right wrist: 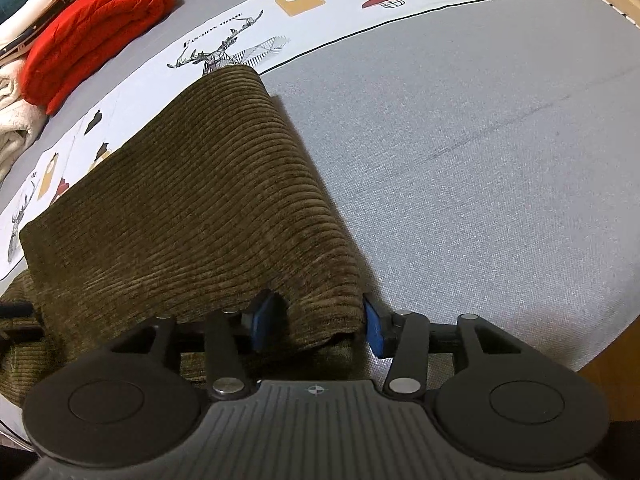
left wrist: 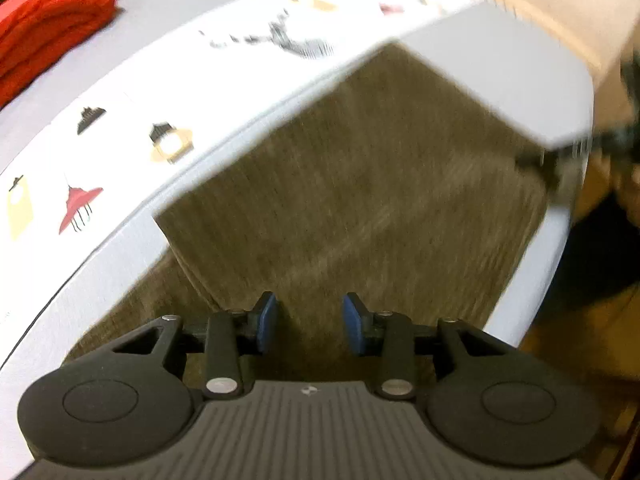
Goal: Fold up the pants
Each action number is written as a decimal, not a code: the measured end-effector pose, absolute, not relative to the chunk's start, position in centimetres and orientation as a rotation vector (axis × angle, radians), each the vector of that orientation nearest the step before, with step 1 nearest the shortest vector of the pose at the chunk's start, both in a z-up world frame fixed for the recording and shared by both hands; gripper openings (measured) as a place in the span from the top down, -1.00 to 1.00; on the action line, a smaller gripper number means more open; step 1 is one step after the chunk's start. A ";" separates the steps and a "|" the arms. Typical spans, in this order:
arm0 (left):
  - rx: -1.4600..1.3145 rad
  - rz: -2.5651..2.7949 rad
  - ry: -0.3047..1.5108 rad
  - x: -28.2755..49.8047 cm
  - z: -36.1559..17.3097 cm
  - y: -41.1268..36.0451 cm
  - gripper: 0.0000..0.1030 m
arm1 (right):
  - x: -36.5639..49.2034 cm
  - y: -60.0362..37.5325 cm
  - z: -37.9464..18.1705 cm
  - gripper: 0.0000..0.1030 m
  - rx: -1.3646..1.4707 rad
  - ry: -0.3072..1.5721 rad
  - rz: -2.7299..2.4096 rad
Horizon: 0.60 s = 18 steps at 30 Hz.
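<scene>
Olive-brown corduroy pants point(right wrist: 192, 208) lie folded on a grey bed cover; they also fill the middle of the blurred left wrist view point(left wrist: 360, 184). My right gripper point(right wrist: 316, 324) has its blue pads either side of the near corner of the top layer, which hangs between them; the jaws stand fairly wide. My left gripper point(left wrist: 310, 322) is open just above the near edge of the pants, with nothing between its pads. The right gripper shows as a dark blur at the pants' far right corner in the left wrist view point(left wrist: 560, 160).
The grey bed cover point(right wrist: 460, 140) has a white printed band point(right wrist: 320, 4) with lamps and a deer. A folded red garment point(right wrist: 96, 28) lies at the back left beside white and teal folded clothes point(right wrist: 16, 120). The wooden bed edge point(right wrist: 600, 376) is at right.
</scene>
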<state>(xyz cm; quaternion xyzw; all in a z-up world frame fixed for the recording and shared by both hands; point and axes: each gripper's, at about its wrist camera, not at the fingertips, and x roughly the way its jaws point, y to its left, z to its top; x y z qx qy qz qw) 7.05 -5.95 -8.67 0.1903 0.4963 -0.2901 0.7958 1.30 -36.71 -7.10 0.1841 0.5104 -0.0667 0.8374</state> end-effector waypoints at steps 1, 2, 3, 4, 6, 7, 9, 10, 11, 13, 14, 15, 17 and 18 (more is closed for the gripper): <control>0.383 -0.611 1.049 7.3 -8.2 -5.7 0.20 | 1.4 -36.7 -7.1 0.02 0.387 1.080 -0.142; 0.363 -0.601 1.033 7.3 -7.9 -5.8 0.20 | 1.4 -36.6 -7.1 0.00 0.382 1.080 -0.143; 0.336 -0.599 1.018 7.8 -7.6 -5.8 0.20 | 1.5 -36.5 -7.1 0.00 0.376 1.080 -0.142; 0.306 -0.610 1.006 8.0 -7.4 -5.8 0.20 | 1.5 -36.4 -7.1 0.00 0.368 1.080 -0.142; 0.287 -0.629 1.007 8.3 -7.8 -6.6 0.20 | 1.5 -36.2 -7.1 0.01 0.344 1.074 -0.138; 0.314 -0.622 1.034 8.4 -8.7 -7.1 0.20 | 1.5 -36.1 -7.0 0.10 0.326 1.069 -0.138; 0.442 -0.551 1.130 8.2 -11.2 -7.9 0.19 | 1.4 -35.6 -6.7 0.34 0.283 1.045 -0.138; 0.523 -0.510 1.170 8.0 -12.7 -8.2 -0.03 | 1.4 -35.3 -6.5 0.42 0.258 1.032 -0.136; 0.540 -0.503 1.179 8.0 -13.0 -8.5 -0.06 | 1.2 -35.0 -6.1 0.47 0.236 1.018 -0.133; 0.492 -0.486 1.166 8.7 -11.7 -8.4 -0.06 | 0.7 -34.5 -5.0 0.51 0.212 0.972 -0.124; 0.445 -0.469 1.140 9.2 -10.6 -8.1 -0.09 | 0.4 -34.1 -4.2 0.52 0.192 0.943 -0.116; 0.386 -0.457 1.101 9.5 -9.1 -7.6 -0.16 | 0.1 -33.4 -3.2 0.52 0.159 0.905 -0.100; 0.227 -0.453 1.023 10.2 -5.8 -5.9 -0.35 | -0.7 -31.2 -0.7 0.54 0.056 0.805 -0.045; 0.138 -0.455 0.988 10.4 -4.3 -4.8 -0.53 | -1.1 -30.2 0.3 0.54 0.020 0.767 -0.025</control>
